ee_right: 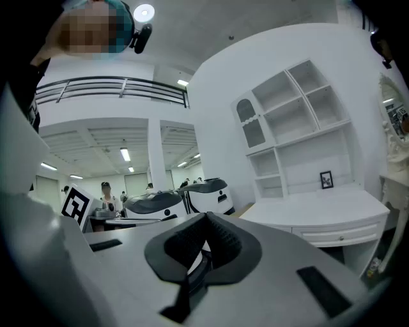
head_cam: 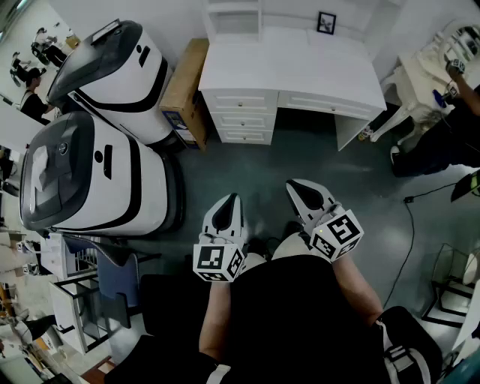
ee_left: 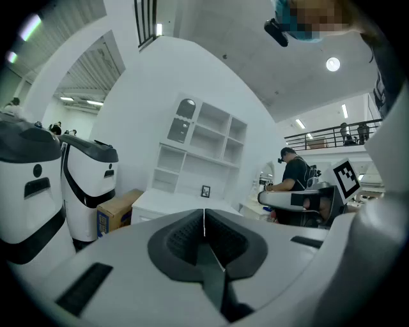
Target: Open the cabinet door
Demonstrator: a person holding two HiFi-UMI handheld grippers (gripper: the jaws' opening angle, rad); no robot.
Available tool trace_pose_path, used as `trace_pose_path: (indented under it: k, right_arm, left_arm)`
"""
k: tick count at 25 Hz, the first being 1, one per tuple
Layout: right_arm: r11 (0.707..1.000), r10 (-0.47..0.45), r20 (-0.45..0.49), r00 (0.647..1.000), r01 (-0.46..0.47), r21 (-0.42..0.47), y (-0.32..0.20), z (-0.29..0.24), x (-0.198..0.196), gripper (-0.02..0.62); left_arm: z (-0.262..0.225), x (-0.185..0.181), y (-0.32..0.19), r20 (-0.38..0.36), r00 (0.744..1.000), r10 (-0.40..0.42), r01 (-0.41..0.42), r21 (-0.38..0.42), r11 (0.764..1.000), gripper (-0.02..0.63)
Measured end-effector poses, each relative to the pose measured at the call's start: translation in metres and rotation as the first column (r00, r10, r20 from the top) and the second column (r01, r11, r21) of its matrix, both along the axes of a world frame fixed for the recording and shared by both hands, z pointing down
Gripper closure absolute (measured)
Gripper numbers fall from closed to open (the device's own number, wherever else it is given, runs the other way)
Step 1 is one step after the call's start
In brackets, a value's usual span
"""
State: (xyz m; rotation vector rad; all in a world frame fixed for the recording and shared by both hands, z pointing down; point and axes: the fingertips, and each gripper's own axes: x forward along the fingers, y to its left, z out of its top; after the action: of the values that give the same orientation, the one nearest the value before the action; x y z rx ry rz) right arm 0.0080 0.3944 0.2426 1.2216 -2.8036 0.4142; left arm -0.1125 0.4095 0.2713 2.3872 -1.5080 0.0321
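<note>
A white desk (head_cam: 300,67) with drawers (head_cam: 241,116) stands ahead, across a strip of grey floor. Its shelf unit has a small arched cabinet door (ee_left: 184,121) at the upper left, which looks closed; it also shows in the right gripper view (ee_right: 251,124). Both grippers are held close to the person's body, well short of the desk and aimed roughly toward it. My left gripper (head_cam: 227,201) (ee_left: 204,214) is shut, with only a thin line between the pads and nothing in them. My right gripper (head_cam: 298,187) (ee_right: 204,217) has its tips together and holds nothing.
Two large white-and-black machines (head_cam: 112,75) (head_cam: 90,176) stand at the left, with a cardboard box (head_cam: 187,86) between them and the desk. A framed picture (head_cam: 326,22) sits on the desk. A person (head_cam: 450,127) works at the right; a cable (head_cam: 409,225) lies on the floor.
</note>
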Motion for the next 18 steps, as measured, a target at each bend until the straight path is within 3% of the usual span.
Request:
trace_pose_path:
  k: [11, 18]
  right_arm:
    - [1.000, -0.004, 0.002, 1.000, 0.004, -0.009, 0.007, 0.007, -0.011, 0.581]
    - [0.997, 0.048, 0.084, 0.995, -0.043, -0.060, -0.016, 0.021, -0.002, 0.578]
  left_arm:
    - [0.010, -0.009, 0.012, 0.013, 1.000, 0.005, -0.005, -0.024, 1.000, 0.581]
    - [0.029, -0.010, 0.001, 0.012, 1.000, -0.002, 0.003, -0.072, 0.997, 0.581]
